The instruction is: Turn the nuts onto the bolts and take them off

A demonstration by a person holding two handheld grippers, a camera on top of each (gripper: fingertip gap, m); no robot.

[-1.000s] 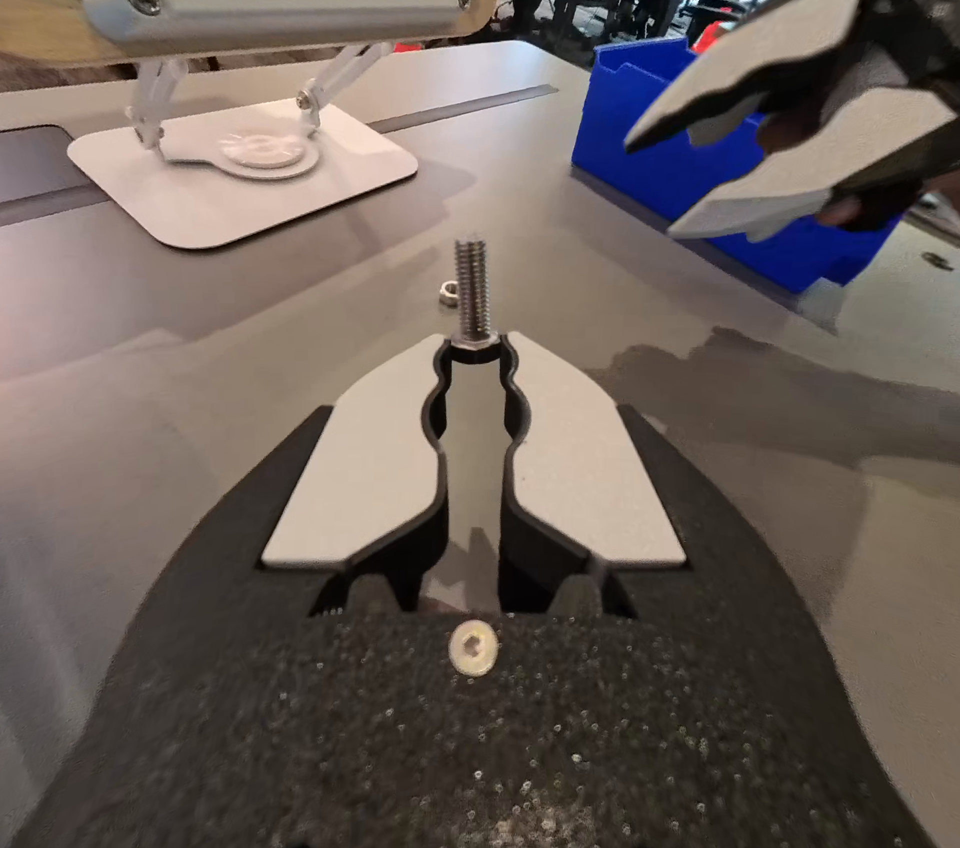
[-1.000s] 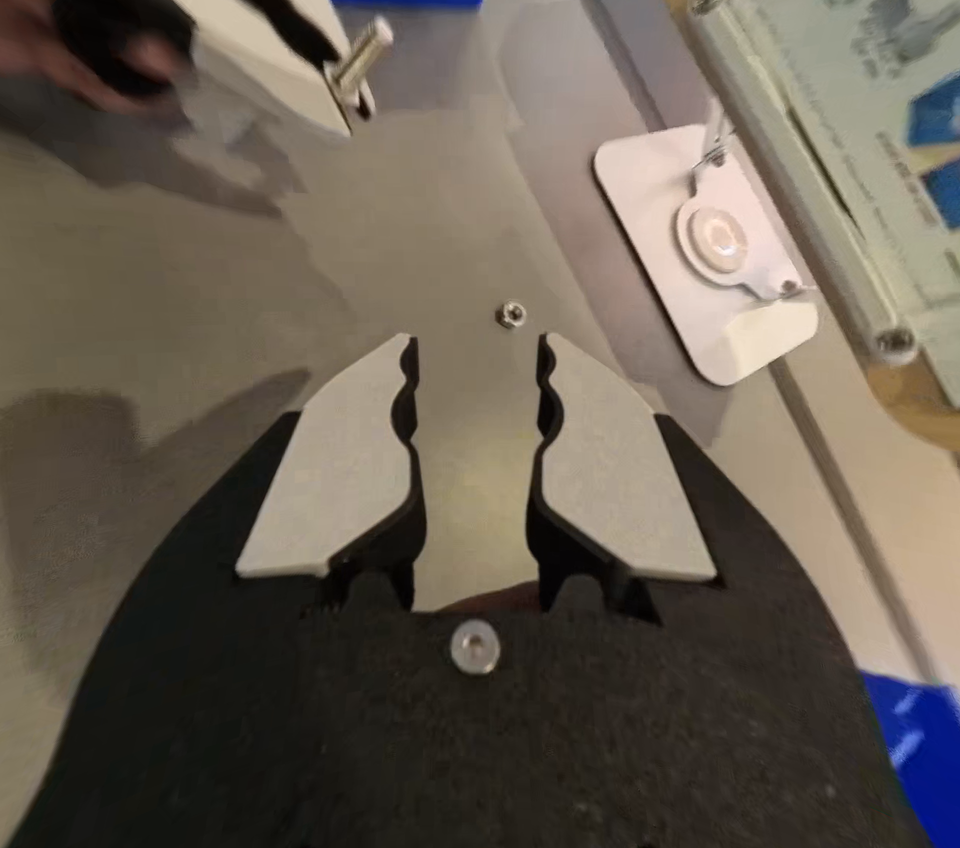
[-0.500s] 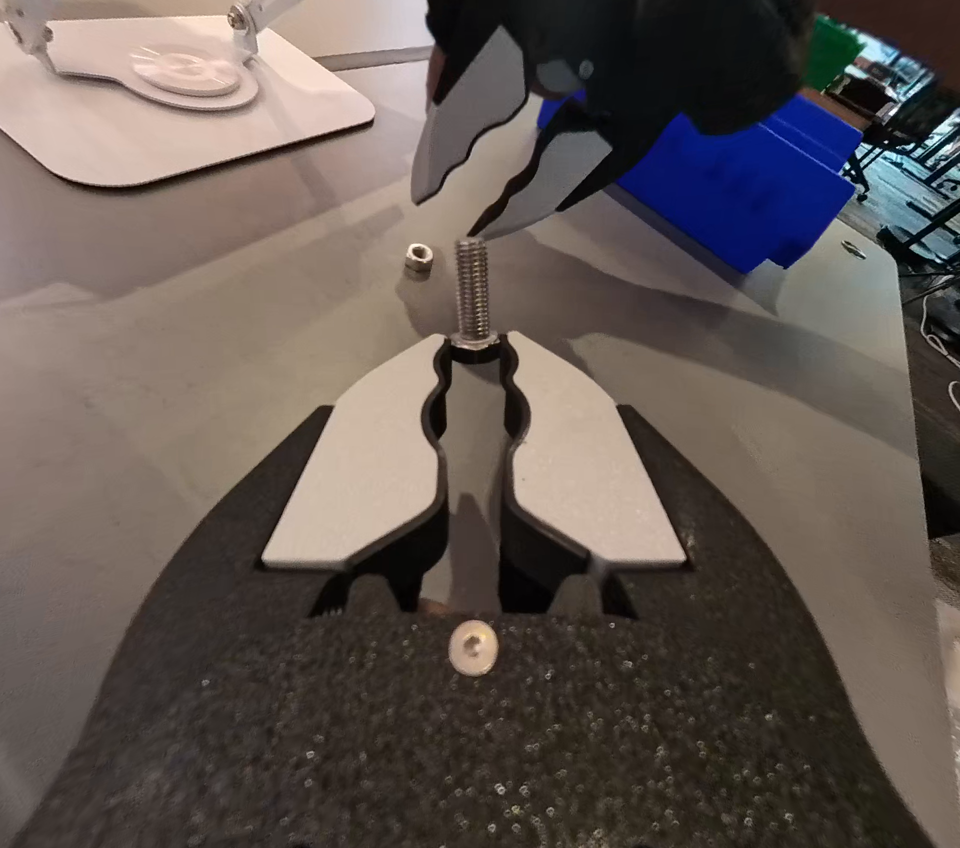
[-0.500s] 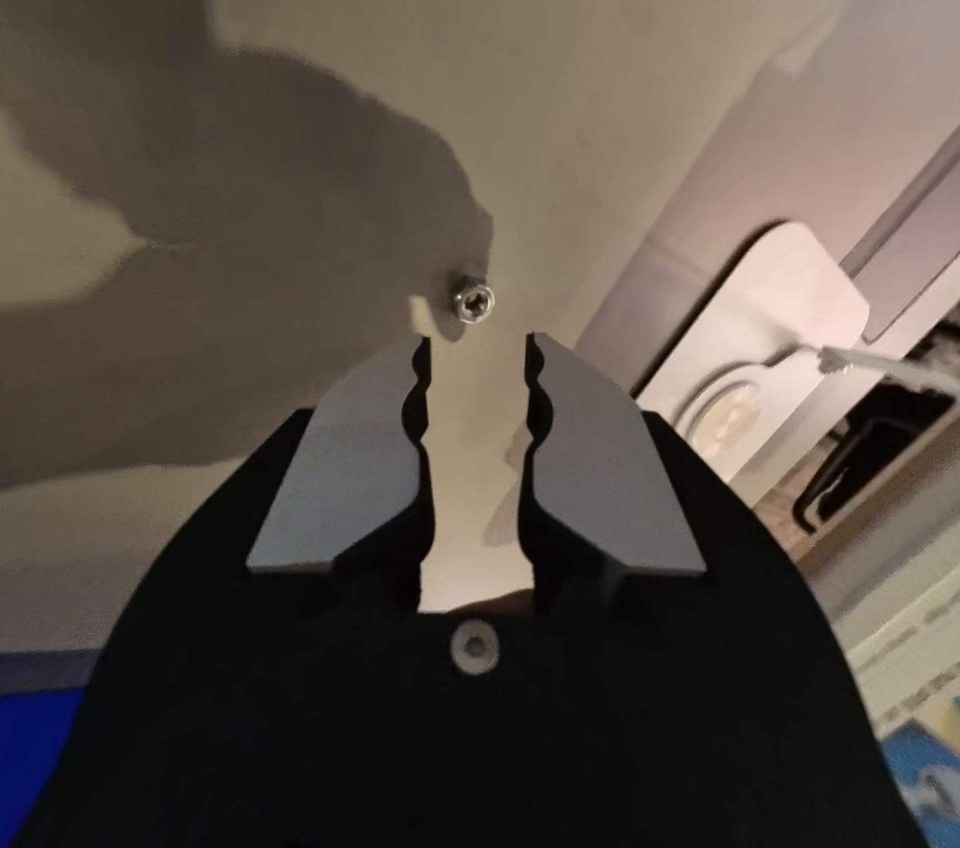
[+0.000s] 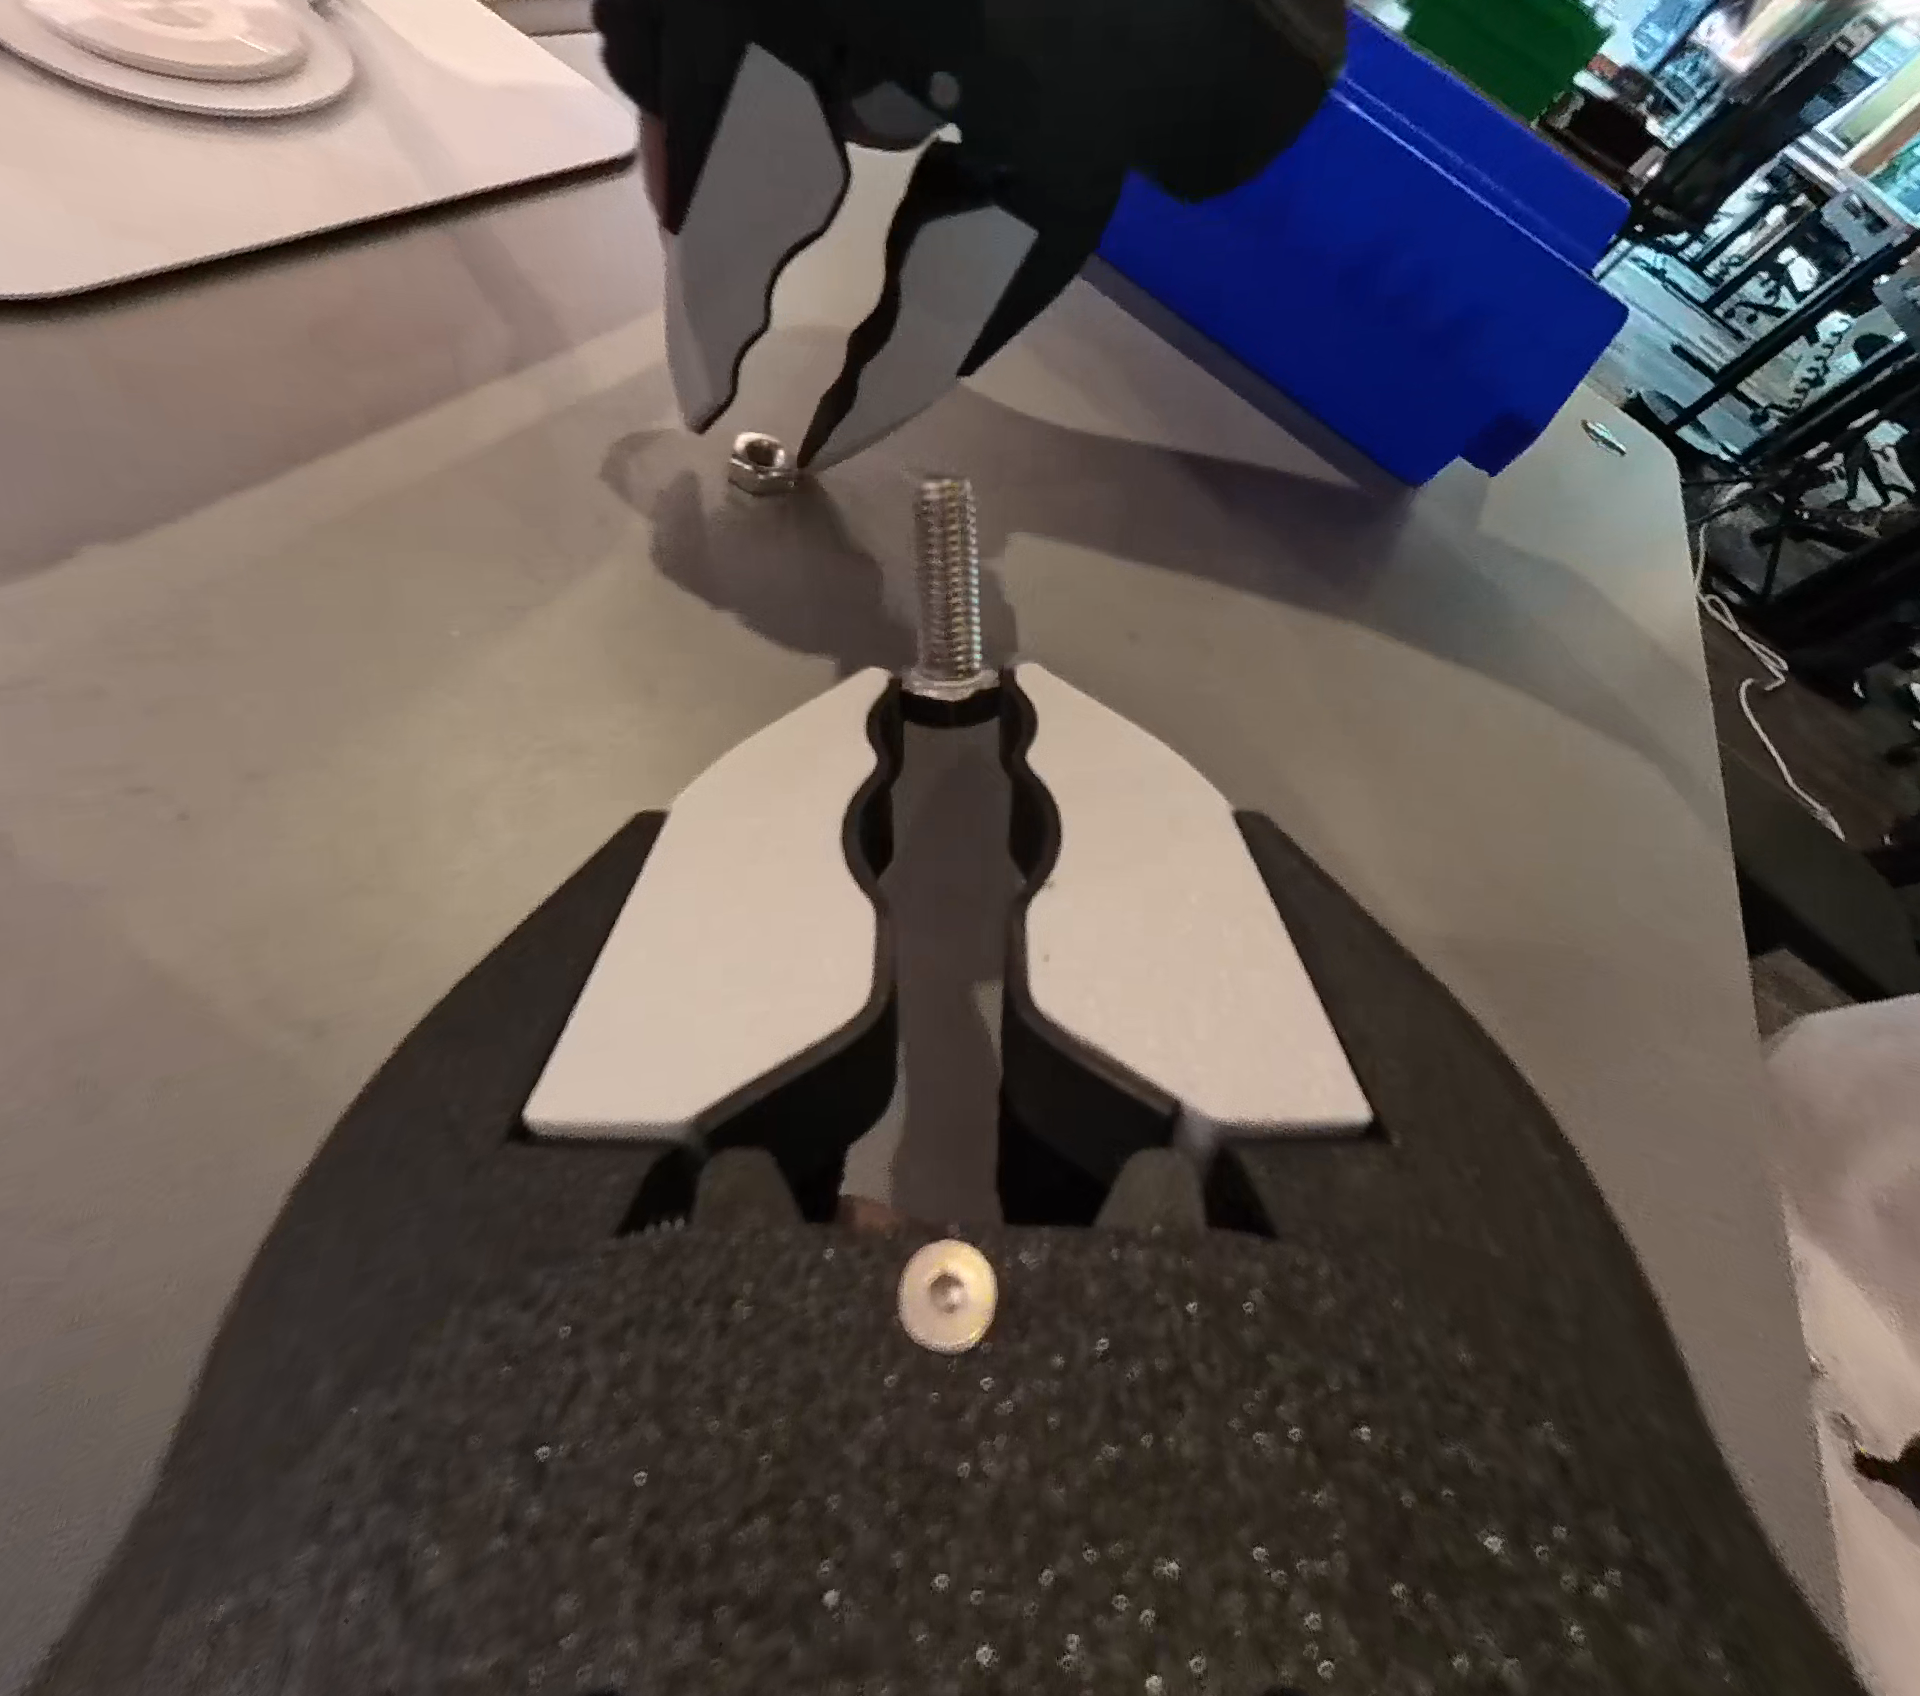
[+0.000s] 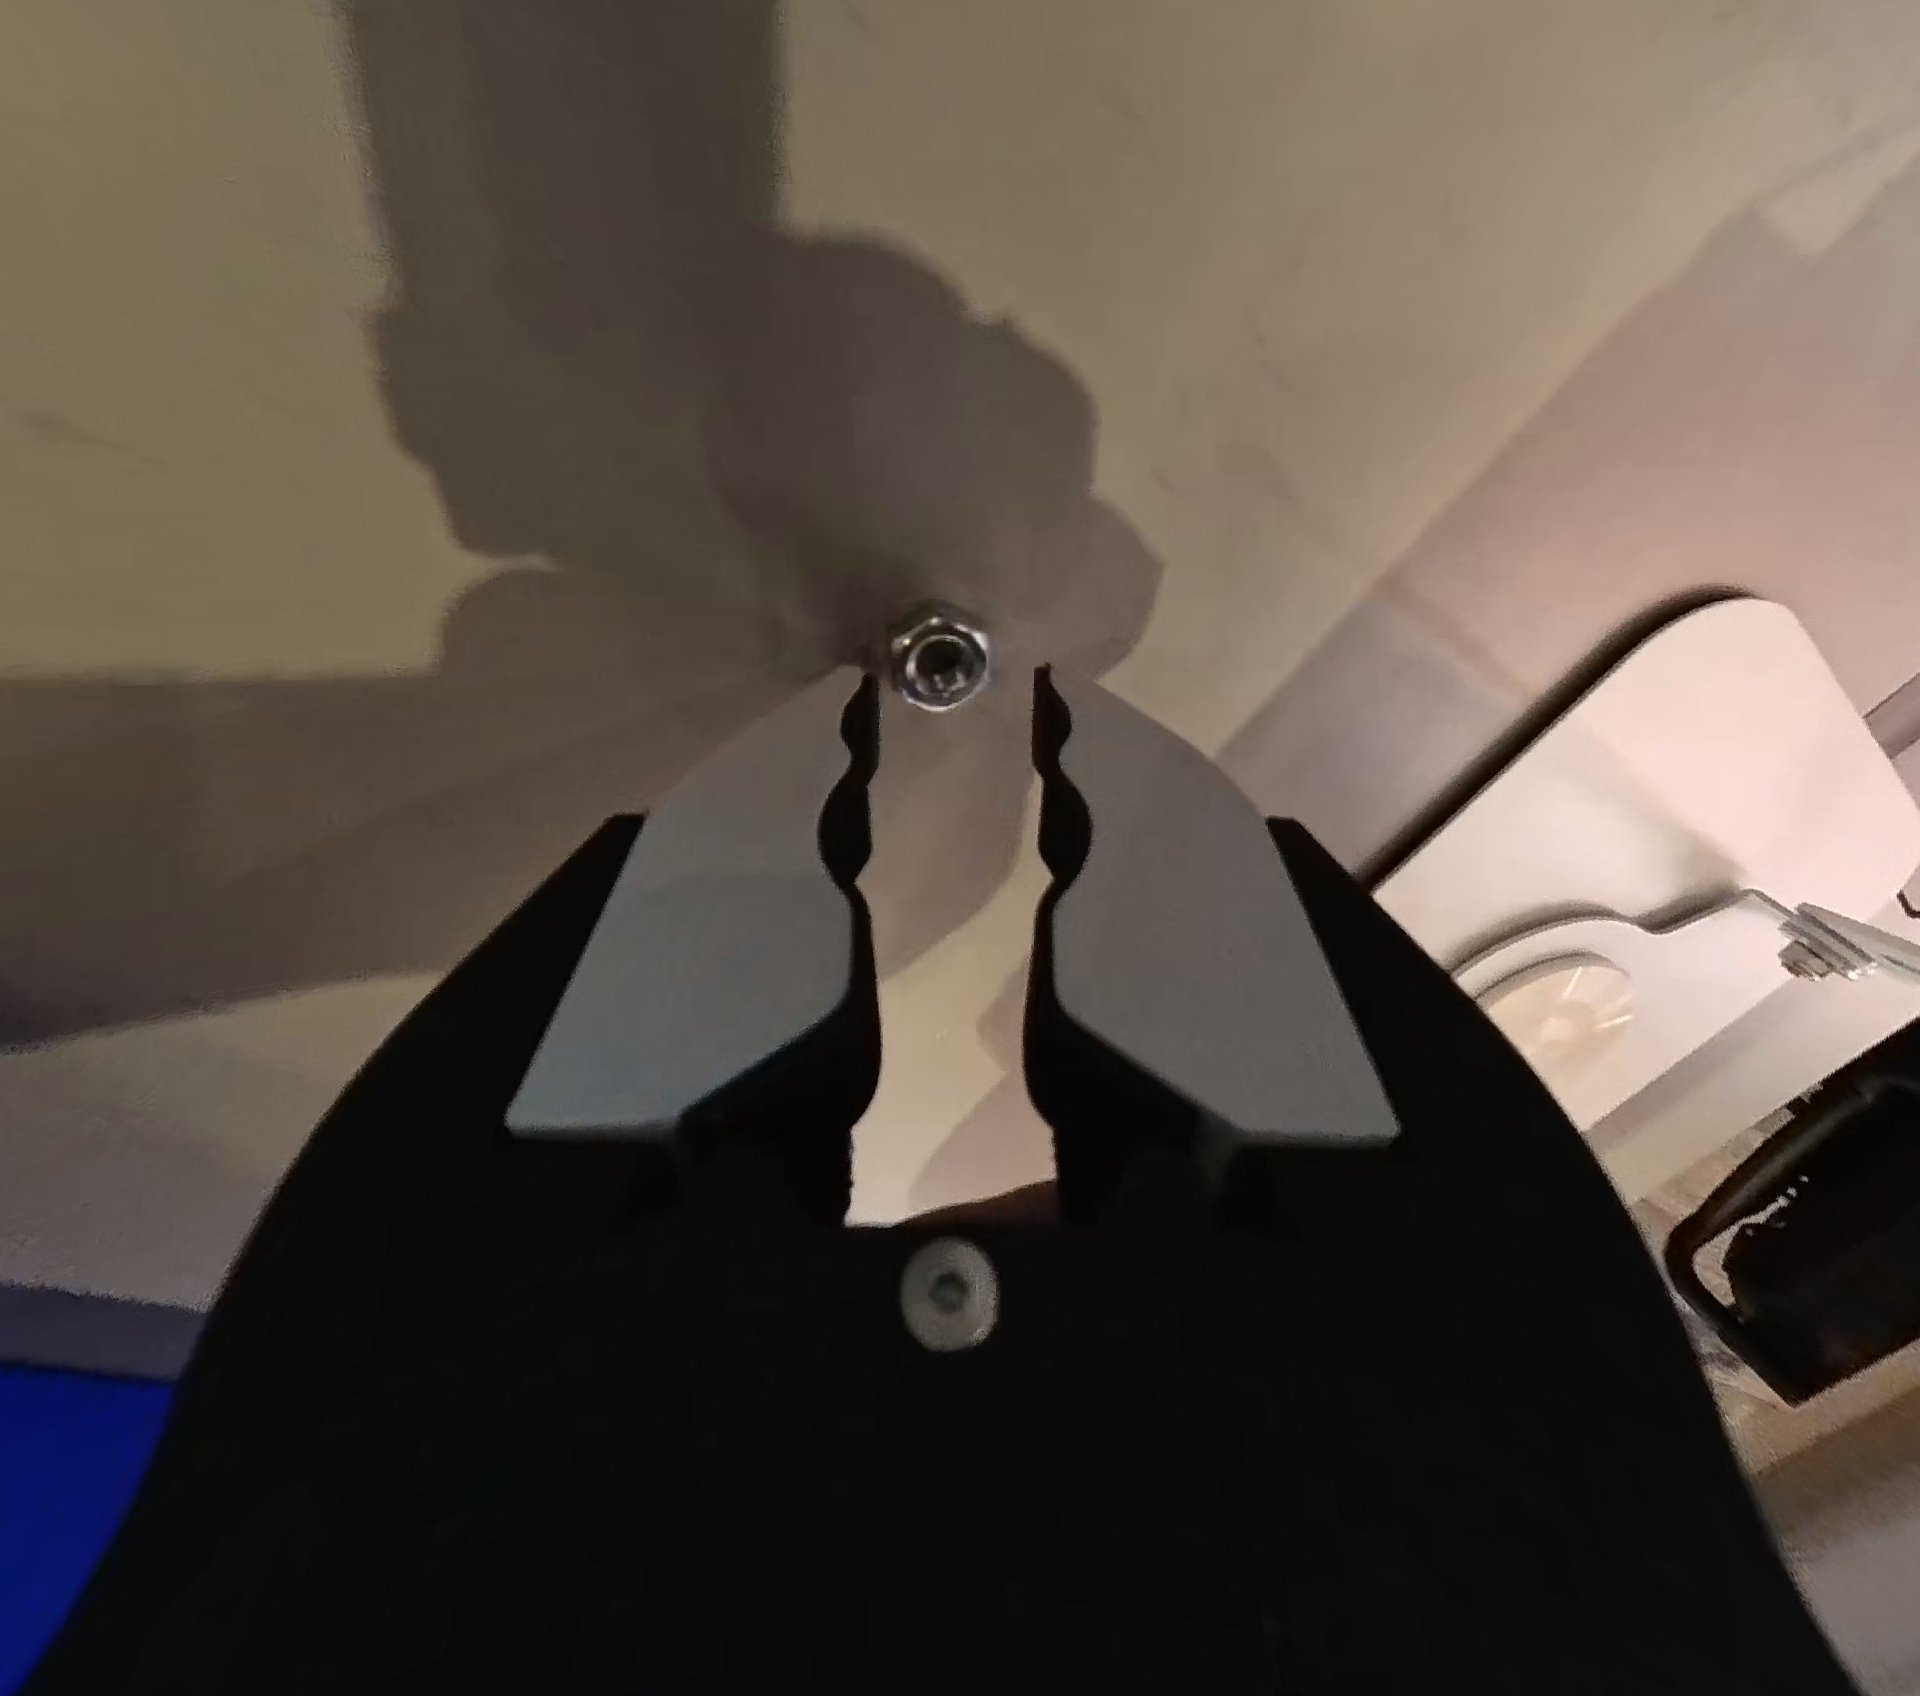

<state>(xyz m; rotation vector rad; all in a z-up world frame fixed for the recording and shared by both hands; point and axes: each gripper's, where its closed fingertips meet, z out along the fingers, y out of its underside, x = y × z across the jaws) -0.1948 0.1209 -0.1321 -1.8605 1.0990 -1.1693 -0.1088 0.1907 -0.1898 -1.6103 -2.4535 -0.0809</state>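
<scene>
My left gripper is shut on the head of a steel bolt, whose threaded shank sticks out forward past the fingertips. A small steel nut lies on the grey table beyond the bolt, a little to the left. My right gripper comes down from above, open, with its fingertips on either side of the nut, just above the table. In the right wrist view the nut sits just past my open right gripper, between the tips and not gripped.
A blue bin stands on the table at the back right. A white stand base lies at the back left and shows in the right wrist view. The table's right edge drops to a floor with cables. Some 12 cm of space lies between my two pairs of fingers. My right gripper's tips are some 15 cm from the white stand base. The right camera catches it too, in the right wrist view.
My right gripper has come down from above the bolt to the nut, and its fingers now straddle it. My left gripper still holds the bolt and has shifted a little.
</scene>
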